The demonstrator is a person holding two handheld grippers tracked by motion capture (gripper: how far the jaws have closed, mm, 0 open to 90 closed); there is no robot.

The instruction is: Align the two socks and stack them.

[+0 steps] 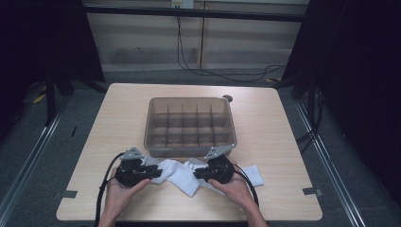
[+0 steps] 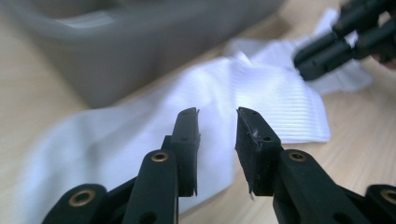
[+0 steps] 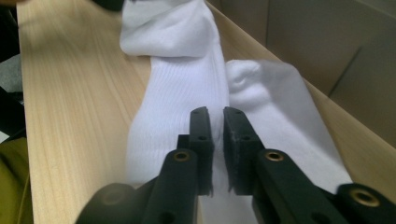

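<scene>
Two white socks lie crossed on the table in front of the bin: one (image 1: 179, 176) runs diagonally, the other (image 1: 250, 176) pokes out at the right. My left gripper (image 1: 158, 172) sits at the socks' left end, its jaws a clear gap apart (image 2: 217, 114) with nothing between them; the ribbed sock (image 2: 275, 98) lies just beyond the tips. My right gripper (image 1: 195, 174) rests over the socks' middle. Its jaws (image 3: 216, 112) stand only a narrow slit apart, above the long sock (image 3: 180, 88) and beside the second one (image 3: 280, 107).
A translucent grey bin (image 1: 190, 150) with several divider cells stands at the table's middle, right behind the socks; its wall (image 2: 116, 65) is close to both grippers. Bare wood table (image 1: 279, 137) lies left, right and behind the bin. The table's front edge is near the hands.
</scene>
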